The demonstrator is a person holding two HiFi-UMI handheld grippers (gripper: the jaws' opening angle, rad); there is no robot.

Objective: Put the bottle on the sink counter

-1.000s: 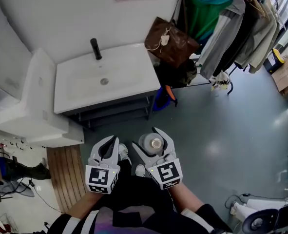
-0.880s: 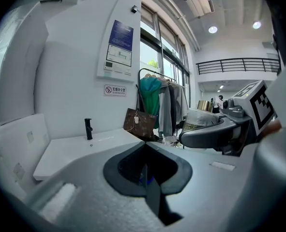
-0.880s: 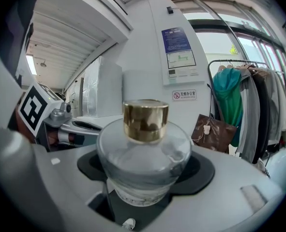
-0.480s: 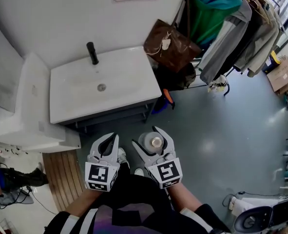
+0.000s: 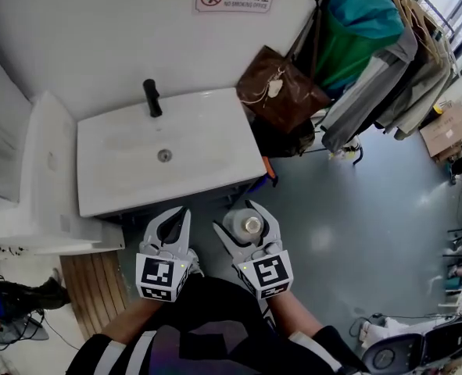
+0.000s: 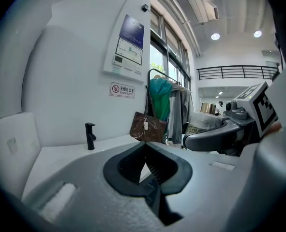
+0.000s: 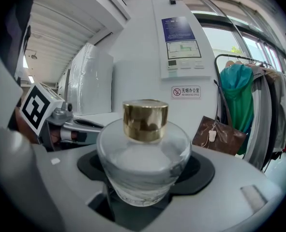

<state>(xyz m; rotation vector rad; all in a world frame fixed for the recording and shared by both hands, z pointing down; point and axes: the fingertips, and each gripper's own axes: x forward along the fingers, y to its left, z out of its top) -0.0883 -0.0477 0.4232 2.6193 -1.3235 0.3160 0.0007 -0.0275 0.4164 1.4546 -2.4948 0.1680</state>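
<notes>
Well, my right fingers (image 5: 229, 244) pinched the bottle (image 7: 143, 168) by its glass body, upright, gold cap (image 7: 145, 121) on top, above the floor (image 5: 332, 209) just short of the counter (image 5: 207, 131). My left fingers (image 5: 154, 234) were pressed together, empty, beside it. Farther off stood the black tap (image 5: 151, 98).

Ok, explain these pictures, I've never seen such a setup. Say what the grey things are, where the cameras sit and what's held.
No robot: a person holds a grey two-jaw tool in each hand. The wide picture comes from a camera on the person's head, looking down at the white sink counter with its black tap. The other two come from cameras riding on the tools, looking along their jaws. The right tool is shut on a clear, gold-capped bottle, above the floor, not yet on the counter. The left tool is shut and empty.
</notes>
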